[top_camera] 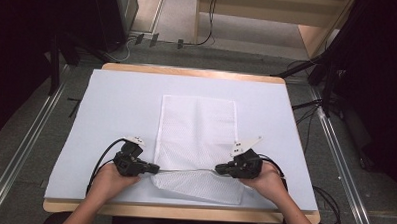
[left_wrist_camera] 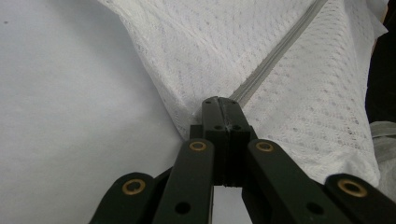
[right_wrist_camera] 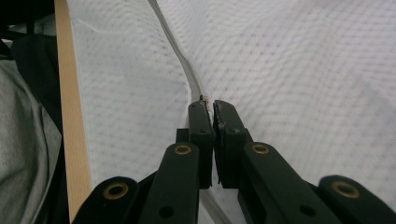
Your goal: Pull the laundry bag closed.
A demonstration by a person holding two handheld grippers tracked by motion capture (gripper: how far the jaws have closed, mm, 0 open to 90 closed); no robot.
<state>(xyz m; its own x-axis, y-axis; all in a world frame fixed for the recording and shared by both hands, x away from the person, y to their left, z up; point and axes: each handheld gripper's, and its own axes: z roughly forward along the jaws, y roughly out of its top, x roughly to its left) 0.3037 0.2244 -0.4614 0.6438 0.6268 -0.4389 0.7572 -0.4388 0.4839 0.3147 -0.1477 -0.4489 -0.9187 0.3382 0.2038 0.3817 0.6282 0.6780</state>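
Was mid-zip on the white mesh laundry bag (top_camera: 196, 127): left gripper (top_camera: 156, 167) clamped its corner, right gripper (top_camera: 218, 168) pinched the grey zipper (top_camera: 187, 170), which I reckoned needed a steady sideways pull next.

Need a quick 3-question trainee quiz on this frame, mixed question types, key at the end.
1. True or false: the left gripper and the right gripper are both shut on the zipper of the white mesh bag.
2. The mesh bag lies on: A) bare wood, B) a white table cover, C) the floor.
3. In the high view, which end of the bag do the grippers hold, the near end or the far end?

Key: 1 true; 2 B; 3 the near end, closest to the person.
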